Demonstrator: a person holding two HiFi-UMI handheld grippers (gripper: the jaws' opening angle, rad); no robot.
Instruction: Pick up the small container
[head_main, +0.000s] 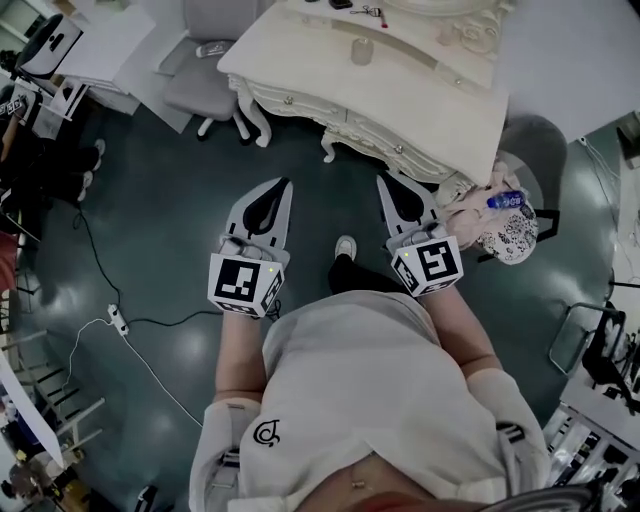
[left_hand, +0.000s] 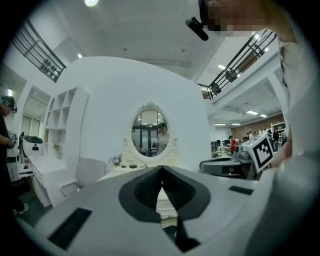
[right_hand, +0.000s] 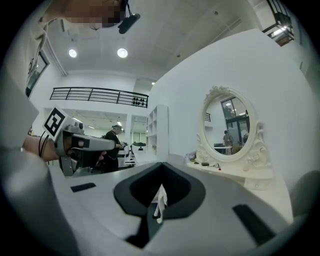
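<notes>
A small pale cylindrical container (head_main: 361, 50) stands on the white ornate dressing table (head_main: 420, 110) at the top of the head view. Both grippers hang over the dark floor, short of the table's near edge. My left gripper (head_main: 287, 182) is shut with nothing in it; in the left gripper view its jaws (left_hand: 161, 167) meet at the tip and point towards the table and its oval mirror (left_hand: 150, 131). My right gripper (head_main: 381, 178) is shut and empty too, and its jaws (right_hand: 161, 163) touch in the right gripper view, with the mirror (right_hand: 231, 125) off to the right.
A grey chair (head_main: 205, 60) stands left of the table. To the right, beside the table leg, a patterned bag (head_main: 512, 238) holds a water bottle (head_main: 505, 200). A cable and power strip (head_main: 117, 320) lie on the floor at left. Desks and people fill the left edge.
</notes>
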